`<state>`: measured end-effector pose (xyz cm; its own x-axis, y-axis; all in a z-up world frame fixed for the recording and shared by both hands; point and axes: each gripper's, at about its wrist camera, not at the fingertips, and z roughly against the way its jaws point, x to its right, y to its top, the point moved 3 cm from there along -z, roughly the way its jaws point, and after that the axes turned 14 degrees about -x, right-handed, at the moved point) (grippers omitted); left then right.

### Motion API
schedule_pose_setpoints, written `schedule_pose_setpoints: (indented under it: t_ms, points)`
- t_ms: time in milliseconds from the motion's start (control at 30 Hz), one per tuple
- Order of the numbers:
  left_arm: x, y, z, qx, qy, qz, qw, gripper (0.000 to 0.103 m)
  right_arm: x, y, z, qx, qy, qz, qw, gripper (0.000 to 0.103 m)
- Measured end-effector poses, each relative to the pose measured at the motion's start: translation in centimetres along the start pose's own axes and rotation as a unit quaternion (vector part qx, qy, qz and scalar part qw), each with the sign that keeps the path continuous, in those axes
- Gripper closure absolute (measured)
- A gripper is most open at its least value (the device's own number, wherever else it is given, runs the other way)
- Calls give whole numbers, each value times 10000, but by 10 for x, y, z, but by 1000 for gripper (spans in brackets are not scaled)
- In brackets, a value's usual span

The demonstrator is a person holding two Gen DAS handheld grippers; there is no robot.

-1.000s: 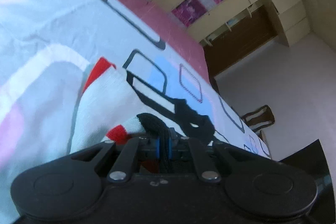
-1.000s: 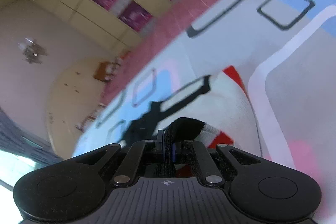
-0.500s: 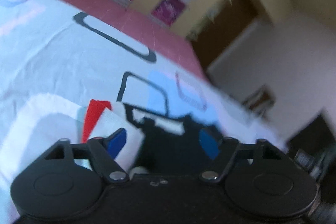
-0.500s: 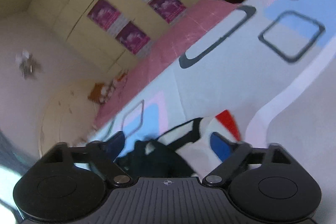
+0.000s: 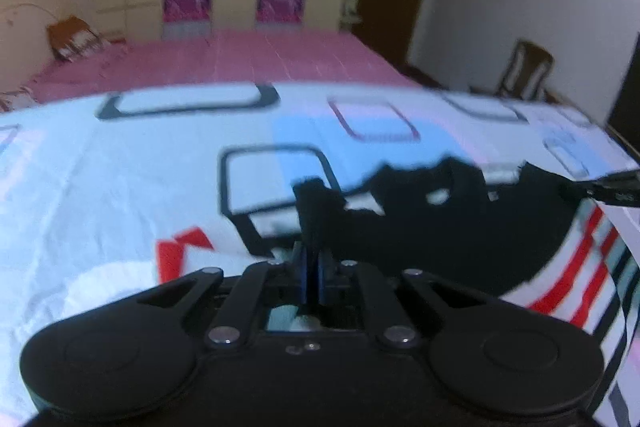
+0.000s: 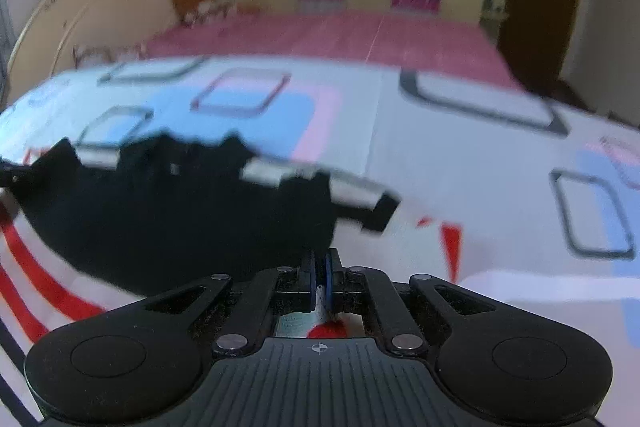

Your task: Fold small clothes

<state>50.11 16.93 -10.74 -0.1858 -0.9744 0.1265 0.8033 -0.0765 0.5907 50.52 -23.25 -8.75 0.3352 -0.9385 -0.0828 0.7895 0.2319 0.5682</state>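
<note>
Small striped garment (image 5: 568,267), mid-fold, on the bed (image 5: 120,187).
Left gripper (image 5: 311,267) and right gripper (image 6: 319,281): fingers clamped on cloth edges; next, carry both over evenly.

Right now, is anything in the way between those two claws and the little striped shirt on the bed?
Nothing visible. The left gripper and the right gripper are both shut on the shirt, cloth pinched between the blue pads. Ahead of it lies only the patterned bedsheet, crossed by the grippers' dark shadow.
</note>
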Motion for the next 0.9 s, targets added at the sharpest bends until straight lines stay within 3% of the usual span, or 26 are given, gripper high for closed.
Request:
schedule_pose_setpoints:
  t_ms: [67, 200, 267, 333, 367, 400, 433, 467, 533, 567, 633, 767, 800, 867, 900]
  points:
    - [-1, 5, -4, 22, 50, 52, 10000, 99, 2, 2, 7, 158, -136, -48, 9998, 100]
    - [-9, 3, -32, -341, 227, 303, 9987, 98, 15, -5, -24, -411, -462, -267, 9977, 100]
    - [-14, -1, -32, -284, 117, 462, 9985, 97, 18, -10, -30, -355, -361, -475, 9976, 100]
    - [-17, 0, -30, -295, 93, 465, 9984, 89, 21, -9, -26, -393, -330, -627, 9967, 99]
    - [-16, 0, -25, -287, 171, 429, 9985, 71, 20, -8, -22, -387, -312, -666, 9965, 98]
    - [-14, -1, -14, -225, 377, 399, 9982, 62, 22, -7, -16, -378, -342, -700, 9962, 74]
    - [-9, -1, 1, -6, 519, 323, 9981, 56, 19, -7, -4, -220, -483, -715, 9960, 38]
    - [0, -2, 14, 261, 440, 237, 9984, 51, 13, -7, 11, 160, -465, -651, 9967, 33]
    - [25, -2, 21, 281, 74, -54, 9996, 47, -8, -2, 22, 229, -55, -435, 9988, 34]
    - [42, -1, 17, 193, 81, -284, 9994, 47, -22, 1, 19, 166, 35, -231, 9996, 38]
    - [69, 0, 4, 75, -105, -536, 9985, 47, -53, 6, 7, 78, 208, 116, 9997, 53]
    - [99, -1, -28, -181, -282, -533, 9980, 47, -106, 7, -31, -255, 715, 543, 9956, 56]
    - [98, -4, -32, -220, -223, -597, 9977, 47, -116, 6, -38, -342, 763, 732, 9938, 56]
    - [81, -10, -35, -150, 201, -685, 9973, 36, -123, -1, -41, -193, 560, 1305, 9897, 55]
    - [61, -13, -34, -168, 416, -551, 9975, 35, -112, -3, -39, -157, 453, 1267, 9908, 49]
